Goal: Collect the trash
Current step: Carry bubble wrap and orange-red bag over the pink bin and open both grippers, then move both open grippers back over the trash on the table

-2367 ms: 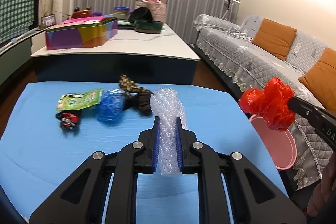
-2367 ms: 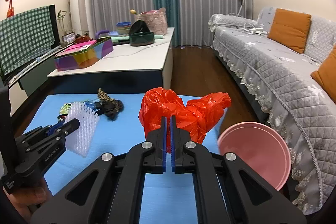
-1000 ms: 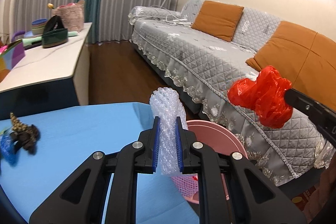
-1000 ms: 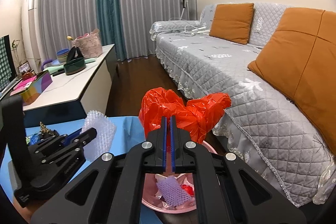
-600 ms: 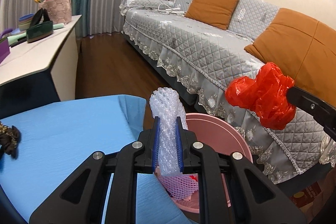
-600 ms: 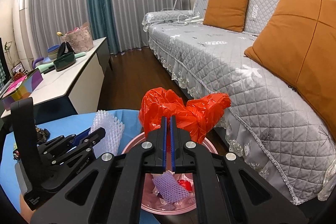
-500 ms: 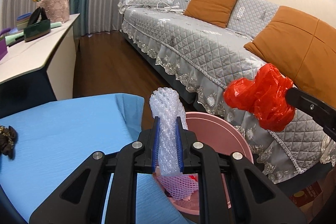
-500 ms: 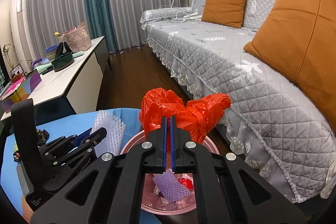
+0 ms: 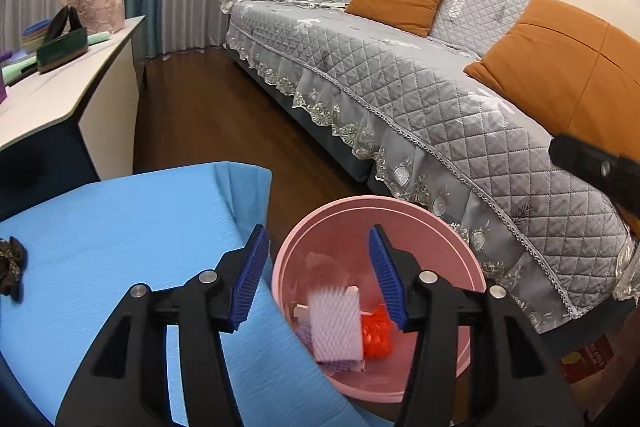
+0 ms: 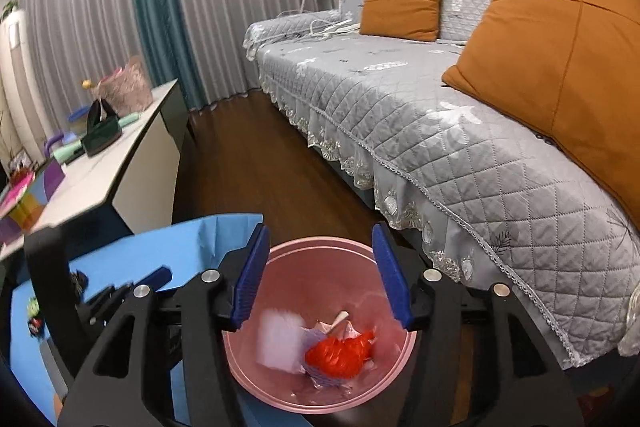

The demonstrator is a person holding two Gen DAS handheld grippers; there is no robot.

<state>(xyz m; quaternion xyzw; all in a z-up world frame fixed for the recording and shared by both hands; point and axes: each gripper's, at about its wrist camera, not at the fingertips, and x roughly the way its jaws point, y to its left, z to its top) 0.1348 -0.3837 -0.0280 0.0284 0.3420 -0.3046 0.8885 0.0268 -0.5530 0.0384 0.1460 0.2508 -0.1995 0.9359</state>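
Note:
Both grippers hang over the pink bin (image 9: 448, 227) (image 10: 320, 247), which stands on the floor beside the blue table. My left gripper (image 9: 318, 277) is opening, its blue pads apart with nothing between them. The bubble wrap (image 9: 336, 327) (image 10: 280, 341) lies blurred inside the bin. My right gripper (image 10: 320, 277) is opening too, with empty jaws. Below it the red plastic bag (image 10: 340, 353) (image 9: 376, 333) rests in the bin among other scraps. The left gripper's body (image 10: 100, 303) shows at the left of the right wrist view, and the right gripper's finger (image 9: 600, 171) at the right edge of the left wrist view.
A blue-covered table (image 9: 120, 227) lies left of the bin, with a dark hair tie (image 9: 10, 269) at its left edge. A grey quilted sofa (image 9: 400, 87) with orange cushions runs along the right. A white counter (image 10: 120, 163) with boxes and baskets stands behind, across a wooden floor.
Both grippers have opened. The bubble wrap left the left gripper and the red bag left the right gripper; both now lie in the pink bin.

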